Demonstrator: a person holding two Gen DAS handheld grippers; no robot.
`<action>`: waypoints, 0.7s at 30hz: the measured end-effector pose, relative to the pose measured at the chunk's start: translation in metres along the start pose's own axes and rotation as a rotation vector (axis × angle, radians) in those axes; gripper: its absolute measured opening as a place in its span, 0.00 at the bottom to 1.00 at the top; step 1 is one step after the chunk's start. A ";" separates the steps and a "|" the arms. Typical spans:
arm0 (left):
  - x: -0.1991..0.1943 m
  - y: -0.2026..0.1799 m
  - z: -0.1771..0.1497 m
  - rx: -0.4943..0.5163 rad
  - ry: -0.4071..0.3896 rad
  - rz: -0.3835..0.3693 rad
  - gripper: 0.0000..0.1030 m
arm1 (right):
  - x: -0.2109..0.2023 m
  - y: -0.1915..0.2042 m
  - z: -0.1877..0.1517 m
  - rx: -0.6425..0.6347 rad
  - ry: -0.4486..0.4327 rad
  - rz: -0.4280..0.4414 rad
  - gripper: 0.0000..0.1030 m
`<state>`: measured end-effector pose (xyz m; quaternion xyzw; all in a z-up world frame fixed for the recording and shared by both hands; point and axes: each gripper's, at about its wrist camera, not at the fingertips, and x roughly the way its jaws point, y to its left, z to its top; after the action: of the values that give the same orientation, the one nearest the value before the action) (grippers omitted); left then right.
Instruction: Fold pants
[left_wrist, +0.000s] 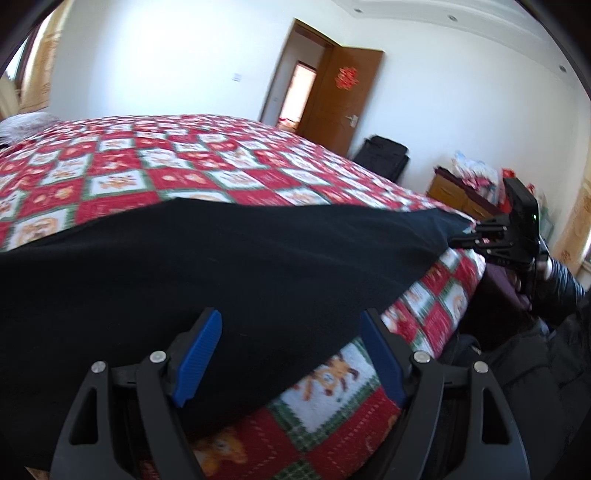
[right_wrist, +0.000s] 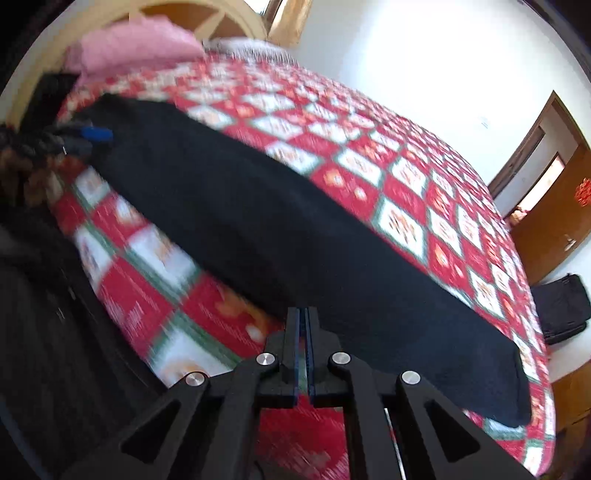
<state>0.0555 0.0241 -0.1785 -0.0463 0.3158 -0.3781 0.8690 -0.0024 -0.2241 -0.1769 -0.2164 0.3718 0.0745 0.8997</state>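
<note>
Pants: we're looking at black pants lying flat in a long strip along the near edge of the bed, on top of the red-and-white checkered quilt. In the right wrist view the same pants are running from the far left corner down to the near right.

Left gripper: our left gripper is sitting wide open, its 2 blue pads spread apart. The pants edge is lying between the jaws and under them, but nothing is pinching it. From the right wrist view the left gripper is showing up at the far end of the pants, blurry.

Right gripper: our right gripper is clamped, the 2 fingers pressed together with just a sliver showing. The near edge of the pants is sitting right at the tips; we honestly can't tell if any cloth is caught in there. In the left wrist view the right gripper is touching the far corner of the pants.

Room: a brown door is standing open, and a pink pillow is lying at the head of the bed.
</note>
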 end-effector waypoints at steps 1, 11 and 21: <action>0.001 0.004 0.000 -0.013 0.002 0.007 0.78 | 0.005 0.001 0.005 0.016 -0.012 0.014 0.03; -0.008 0.012 -0.009 -0.015 0.009 0.004 0.78 | 0.055 0.022 0.006 0.054 0.128 0.154 0.03; -0.027 0.047 0.004 -0.126 -0.096 0.104 0.88 | 0.054 0.025 0.089 0.044 0.063 0.322 0.54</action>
<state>0.0737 0.0754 -0.1761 -0.1023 0.2990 -0.3093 0.8969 0.0852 -0.1633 -0.1671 -0.1362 0.4312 0.2028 0.8685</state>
